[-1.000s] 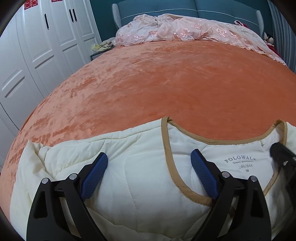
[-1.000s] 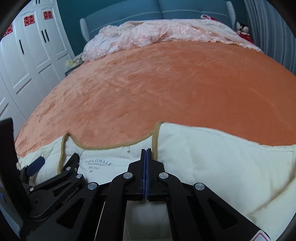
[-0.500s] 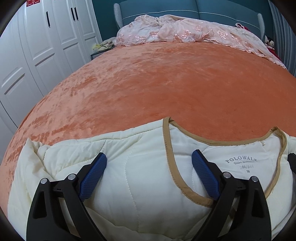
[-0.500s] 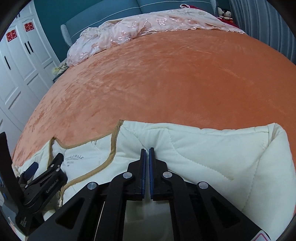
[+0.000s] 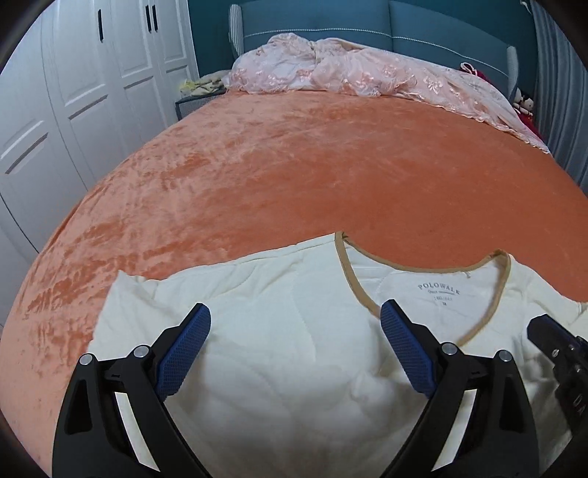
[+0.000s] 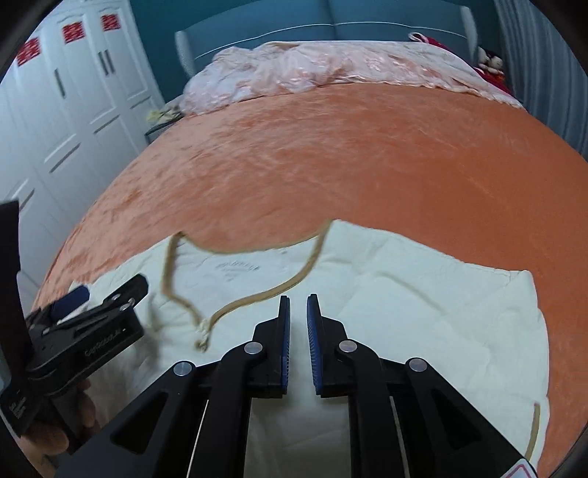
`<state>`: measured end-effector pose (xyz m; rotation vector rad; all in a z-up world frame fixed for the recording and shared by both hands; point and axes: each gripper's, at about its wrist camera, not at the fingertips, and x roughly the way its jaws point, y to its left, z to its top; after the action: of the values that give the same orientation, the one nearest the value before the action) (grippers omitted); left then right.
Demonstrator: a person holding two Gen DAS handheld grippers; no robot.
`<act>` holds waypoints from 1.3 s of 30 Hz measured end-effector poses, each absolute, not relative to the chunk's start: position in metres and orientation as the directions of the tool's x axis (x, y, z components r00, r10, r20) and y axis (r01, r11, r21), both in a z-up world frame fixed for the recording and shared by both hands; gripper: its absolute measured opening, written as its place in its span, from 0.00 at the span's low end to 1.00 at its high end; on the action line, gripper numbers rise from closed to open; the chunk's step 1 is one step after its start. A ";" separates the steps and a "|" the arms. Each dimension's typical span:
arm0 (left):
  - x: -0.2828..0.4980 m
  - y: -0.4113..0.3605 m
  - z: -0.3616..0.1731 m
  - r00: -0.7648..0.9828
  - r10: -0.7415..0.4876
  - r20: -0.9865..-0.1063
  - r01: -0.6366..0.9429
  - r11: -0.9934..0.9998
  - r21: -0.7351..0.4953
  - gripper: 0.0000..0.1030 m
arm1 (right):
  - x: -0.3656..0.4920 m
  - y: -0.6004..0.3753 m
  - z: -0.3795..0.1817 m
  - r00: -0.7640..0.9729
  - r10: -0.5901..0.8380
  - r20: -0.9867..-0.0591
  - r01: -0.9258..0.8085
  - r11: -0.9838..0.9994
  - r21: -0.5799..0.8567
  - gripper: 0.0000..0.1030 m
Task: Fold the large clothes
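Note:
A cream quilted garment [image 5: 294, 331] with a tan-trimmed V neckline [image 5: 426, 264] and a printed size label lies flat on the orange bedspread [image 5: 294, 165], collar toward the headboard. My left gripper [image 5: 296, 320] hovers above its left shoulder, jaws wide open with nothing between them. In the right wrist view the same garment [image 6: 404, 301] fills the near bed. My right gripper [image 6: 298, 305] hangs above it beside the neckline [image 6: 257, 298], jaws opening to a narrow gap that holds no cloth. The left gripper [image 6: 110, 294] shows at that view's left edge.
A crumpled pink lace cover [image 5: 367, 77] lies across the far end of the bed against a teal headboard [image 5: 330, 22]. White wardrobe doors [image 5: 73, 92] stand along the left side. A soft toy [image 5: 523, 103] sits at the far right corner.
Both grippers have lifted and pulled back from the garment. The right jaws, earlier pressed together, now stand slightly apart. The garment lies flatter, with its whole neckline showing.

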<state>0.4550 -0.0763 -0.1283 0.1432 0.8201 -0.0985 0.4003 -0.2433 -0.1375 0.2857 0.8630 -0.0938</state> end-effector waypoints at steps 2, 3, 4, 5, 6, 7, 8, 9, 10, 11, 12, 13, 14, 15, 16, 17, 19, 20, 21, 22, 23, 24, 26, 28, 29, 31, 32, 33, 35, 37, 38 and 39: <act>0.447 -0.077 -0.135 0.663 -0.025 -0.748 0.165 0.980 0.113 0.89 | 0.401 -0.225 -0.148 0.612 0.077 -0.787 0.156 0.964 0.216 0.12; 0.445 -0.078 -0.141 0.651 -0.020 -0.759 0.171 0.978 0.121 0.89 | 0.403 -0.218 -0.153 0.598 0.065 -0.799 0.153 0.969 0.193 0.12; 0.444 -0.078 -0.146 0.643 -0.014 -0.765 0.174 0.976 0.128 0.89 | 0.405 -0.212 -0.159 0.581 0.041 -0.813 0.150 0.976 0.156 0.12; 0.443 -0.079 -0.153 0.637 -0.007 -0.771 0.174 0.975 0.136 0.89 | 0.407 -0.207 -0.165 0.570 0.028 -0.821 0.147 0.980 0.136 0.12; 0.444 -0.078 -0.157 0.632 -0.003 -0.775 0.172 0.976 0.137 0.89 | 0.407 -0.205 -0.167 0.573 0.022 -0.819 0.147 0.981 0.129 0.12; 0.444 -0.078 -0.161 0.629 -0.003 -0.777 0.169 0.977 0.134 0.89 | 0.406 -0.205 -0.169 0.578 0.021 -0.816 0.148 0.980 0.130 0.11; 0.445 -0.078 -0.164 0.630 -0.001 -0.776 0.164 0.977 0.133 0.90 | 0.405 -0.205 -0.172 0.583 0.026 -0.812 0.149 0.979 0.138 0.10; 0.446 -0.079 -0.167 0.634 0.004 -0.774 0.161 0.977 0.137 0.91 | 0.402 -0.206 -0.175 0.590 0.032 -0.807 0.147 0.978 0.146 0.10; 0.448 -0.080 -0.171 0.636 0.011 -0.772 0.159 0.977 0.144 0.93 | 0.401 -0.208 -0.178 0.597 0.038 -0.802 0.144 0.977 0.154 0.10; 0.448 -0.081 -0.173 0.640 0.019 -0.768 0.154 0.976 0.153 0.94 | 0.400 -0.209 -0.180 0.602 0.043 -0.797 0.144 0.976 0.161 0.09; 0.447 -0.082 -0.175 0.646 0.026 -0.763 0.150 0.976 0.160 0.95 | 0.400 -0.209 -0.183 0.608 0.044 -0.793 0.144 0.976 0.164 0.09; 0.447 -0.083 -0.177 0.653 0.031 -0.757 0.144 0.976 0.164 0.96 | 0.400 -0.209 -0.184 0.614 0.041 -0.788 0.144 0.976 0.163 0.08; 0.447 -0.083 -0.179 0.658 0.036 -0.752 0.137 0.977 0.166 0.96 | 0.401 -0.209 -0.186 0.622 0.035 -0.783 0.147 0.976 0.161 0.06; 0.448 -0.083 -0.181 0.660 0.037 -0.750 0.132 0.978 0.164 0.96 | 0.402 -0.210 -0.187 0.629 0.027 -0.777 0.155 0.975 0.160 0.04; 0.449 -0.083 -0.182 0.660 0.040 -0.750 0.127 0.978 0.165 0.96 | 0.404 -0.213 -0.188 0.634 0.024 -0.773 0.167 0.972 0.168 0.00; 0.451 -0.082 -0.182 0.659 0.041 -0.751 0.125 0.979 0.163 0.96 | 0.405 -0.217 -0.186 0.639 0.031 -0.769 0.178 0.966 0.187 0.00; 0.453 -0.079 -0.177 0.647 0.030 -0.762 0.127 0.981 0.147 0.96 | 0.404 -0.226 -0.179 0.644 0.024 -0.764 0.210 0.955 0.207 0.00; 0.454 -0.076 -0.172 0.636 0.024 -0.771 0.130 0.982 0.138 0.96 | 0.401 -0.232 -0.172 0.641 -0.019 -0.767 0.251 0.950 0.186 0.00; 0.453 -0.070 -0.164 0.627 0.031 -0.778 0.124 0.983 0.139 0.96 | 0.393 -0.240 -0.162 0.631 -0.086 -0.771 0.308 0.940 0.147 0.00; 0.451 -0.061 -0.154 0.637 0.050 -0.769 0.107 0.983 0.152 0.96 | 0.383 -0.249 -0.152 0.628 -0.119 -0.769 0.341 0.930 0.135 0.00; 0.444 -0.049 -0.141 0.656 0.048 -0.753 0.104 0.983 0.153 0.96 | 0.370 -0.258 -0.140 0.630 -0.129 -0.765 0.357 0.924 0.138 0.02; 0.436 -0.036 -0.129 0.670 0.031 -0.742 0.113 0.983 0.143 0.96 | 0.357 -0.265 -0.130 0.635 -0.117 -0.763 0.349 0.925 0.149 0.05; 0.415 -0.010 -0.111 0.684 0.018 -0.730 0.124 0.982 0.140 0.95 | 0.323 -0.270 -0.112 0.643 -0.053 -0.764 0.301 0.935 0.189 0.09; 0.390 0.013 -0.106 0.675 0.006 -0.738 0.131 0.983 0.127 0.95 | 0.293 -0.262 -0.109 0.629 0.018 -0.777 0.238 0.947 0.214 0.09; 0.379 0.021 -0.108 0.667 0.014 -0.745 0.127 0.983 0.132 0.95 | 0.280 -0.256 -0.112 0.607 0.027 -0.794 0.224 0.953 0.204 0.09; 0.356 0.035 -0.121 0.636 0.044 -0.770 0.114 0.982 0.151 0.95 | 0.258 -0.252 -0.124 0.561 0.007 -0.828 0.242 0.955 0.172 0.09; 0.348 0.041 -0.129 0.619 0.065 -0.783 0.106 0.981 0.165 0.95 | 0.249 -0.254 -0.132 0.538 -0.014 -0.843 0.273 0.949 0.159 0.07; 0.341 0.047 -0.137 0.603 0.076 -0.794 0.101 0.980 0.170 0.95 | 0.241 -0.261 -0.138 0.527 -0.035 -0.849 0.308 0.939 0.152 0.01; 0.326 0.062 -0.146 0.587 0.064 -0.807 0.087 0.986 0.141 0.96 | 0.226 -0.277 -0.144 0.530 -0.044 -0.847 0.368 0.912 0.183 0.00; 0.317 0.075 -0.147 0.583 0.051 -0.811 0.056 0.993 0.103 0.96 | 0.215 -0.292 -0.149 0.517 -0.056 -0.854 0.431 0.879 0.203 0.00; 0.313 0.080 -0.146 0.579 0.057 -0.814 0.039 0.994 0.098 0.96 | 0.210 -0.296 -0.149 0.509 -0.076 -0.858 0.457 0.868 0.195 0.00; 0.310 0.085 -0.145 0.576 0.065 -0.815 0.024 0.995 0.096 0.96 | 0.203 -0.299 -0.146 0.491 -0.116 -0.864 0.483 0.861 0.159 0.00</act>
<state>0.3096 0.0847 -0.1446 0.1000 0.9575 0.0241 0.2033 -0.2989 -0.1462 0.4111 0.9979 -0.3765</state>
